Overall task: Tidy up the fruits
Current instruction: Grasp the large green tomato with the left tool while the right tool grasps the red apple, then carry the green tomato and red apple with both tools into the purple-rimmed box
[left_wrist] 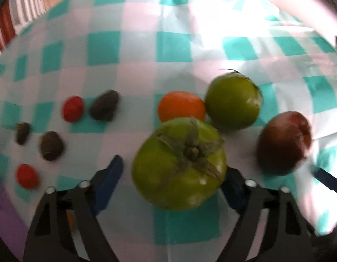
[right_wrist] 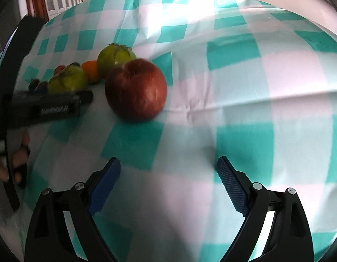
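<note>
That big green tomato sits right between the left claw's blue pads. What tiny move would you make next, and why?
Probably close the left gripper gently on the green tomato. The fruit sits between the blue pads, and a gap shows beside the left pad, so it does not look clamped yet. The right gripper is open over bare tablecloth, so it need not move.

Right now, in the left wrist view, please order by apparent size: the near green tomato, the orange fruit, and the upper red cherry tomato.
1. Near green tomato, largest, though it is closest to the camera, which enlarges it.
2. Orange fruit, partly hidden behind it.
3. Upper red cherry tomato, smallest.
</note>
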Motion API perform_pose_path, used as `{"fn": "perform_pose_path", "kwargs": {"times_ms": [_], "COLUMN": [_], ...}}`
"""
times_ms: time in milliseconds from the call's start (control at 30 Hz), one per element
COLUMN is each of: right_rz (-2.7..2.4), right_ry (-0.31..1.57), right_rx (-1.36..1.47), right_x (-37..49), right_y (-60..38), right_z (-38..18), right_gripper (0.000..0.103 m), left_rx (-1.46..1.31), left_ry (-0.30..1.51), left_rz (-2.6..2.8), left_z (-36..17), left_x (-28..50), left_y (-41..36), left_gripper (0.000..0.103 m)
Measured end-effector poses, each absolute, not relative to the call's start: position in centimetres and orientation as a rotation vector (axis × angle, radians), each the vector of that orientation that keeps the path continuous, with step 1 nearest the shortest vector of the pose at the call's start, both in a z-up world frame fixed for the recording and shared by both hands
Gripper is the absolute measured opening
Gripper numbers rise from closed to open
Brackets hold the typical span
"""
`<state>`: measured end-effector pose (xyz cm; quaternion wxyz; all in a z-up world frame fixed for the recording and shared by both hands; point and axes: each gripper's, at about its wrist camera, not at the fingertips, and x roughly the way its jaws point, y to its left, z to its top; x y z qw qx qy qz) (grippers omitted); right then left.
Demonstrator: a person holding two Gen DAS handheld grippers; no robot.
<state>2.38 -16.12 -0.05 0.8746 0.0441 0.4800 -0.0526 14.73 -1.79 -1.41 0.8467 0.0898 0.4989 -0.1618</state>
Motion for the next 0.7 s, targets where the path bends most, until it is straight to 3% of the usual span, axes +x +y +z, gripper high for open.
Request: {"fn": "perform_pose_path", "kwargs": {"times_ms": [33, 200, 333, 433, 467, 500, 567, 700], "right_rz": [-0.113, -0.094, -0.103, -0.073, -0.062, -0.048, -0.04, -0.044], "right_ry": [1.004, 0.971, 0.978, 1.0, 0.999, 0.994, 0.992, 1.022], "right_rx": [0.092, 0.064, 0.003, 0.011, 0.012, 0.012, 0.033, 0.059], "right_x": [3.2, 6.4, 7.9, 9.2, 9.4, 9.6, 9.6, 8.5], "right_y": [-15.9, -14.8, -14.0, -13.5, -13.5, -13.4, -13.5, -14.1], "right_z": [-0.1, 0.1, -0.1, -0.4, -0.4, -0.4, -0.3, 0.1], "right_gripper": [0.087, 0.087, 0.087, 0.087, 0.084, 0.076, 0.065, 0.064], "left_rx": [0.186, 0.09, 0.092, 0.114, 0.136, 0.132, 0.136, 0.103], "left_ry": [1.049, 1.095, 1.098, 1.111, 1.116, 1.119, 1.123, 1.146], "left_rz": [-0.365, -0.382, -0.405, -0.414, -0.405, -0.432, -0.425, -0.385], "left_z": [-1.3, -0.6, -0.2, -0.1, -0.2, -0.1, 0.1, 0.5], "left_x": [14.4, 14.1, 15.3, 16.0, 16.9, 16.9, 16.6, 15.2], "left_y": [-1.7, -0.1, 0.1, -0.4, -1.2, -1.4, -1.7, -0.3], "left_gripper": [0.065, 0.066, 0.076, 0.077, 0.074, 0.064, 0.064, 0.064]}}
